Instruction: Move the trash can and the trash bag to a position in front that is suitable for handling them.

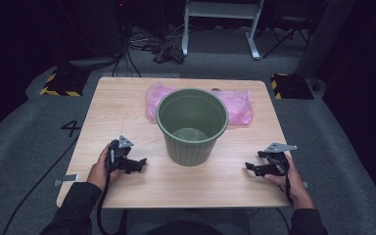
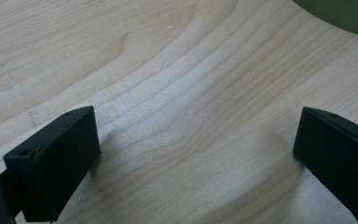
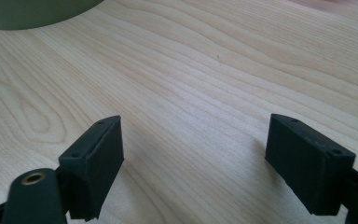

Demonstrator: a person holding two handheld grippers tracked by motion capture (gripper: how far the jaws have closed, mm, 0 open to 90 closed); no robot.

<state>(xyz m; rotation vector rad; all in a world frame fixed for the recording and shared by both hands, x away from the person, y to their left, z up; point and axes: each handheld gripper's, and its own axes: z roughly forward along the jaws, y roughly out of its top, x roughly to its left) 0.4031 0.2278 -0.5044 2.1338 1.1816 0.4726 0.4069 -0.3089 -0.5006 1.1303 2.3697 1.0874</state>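
- The wooden table [image 1: 127, 103] is the biggest thing. It is light brown with wavy lines in the wood, and it stands on a grey floor [image 1: 24, 132].
- A green bucket [image 1: 192, 126] stands upright in the middle of the table. It has ribbed sides and its inside looks bare down to the bottom.
- A pink plastic bag [image 1: 239, 105] lies flat on the table just behind the bucket. It pokes out on both sides of the bucket, and it looks like it touches the bucket's back.
- The left hand [image 1: 99, 169] holds the left gripper [image 1: 136, 164] near the front edge of the table, to the left of the bucket and apart from it. Its jaws are spread wide with nothing between them. In the left gripper view the two black jaws sit low over bare wood, and a bit of the green bucket [image 2: 340, 14] shows in the top corner.
- The right hand [image 1: 293, 178] holds the right gripper [image 1: 254, 166] near the front edge too, to the right of the bucket and apart from it. Its jaws are spread wide and grip nothing. In the right gripper view there is bare wood between the jaws, and the bucket [image 3: 32, 11] shows at the top left.
- Both sleeves are dark.
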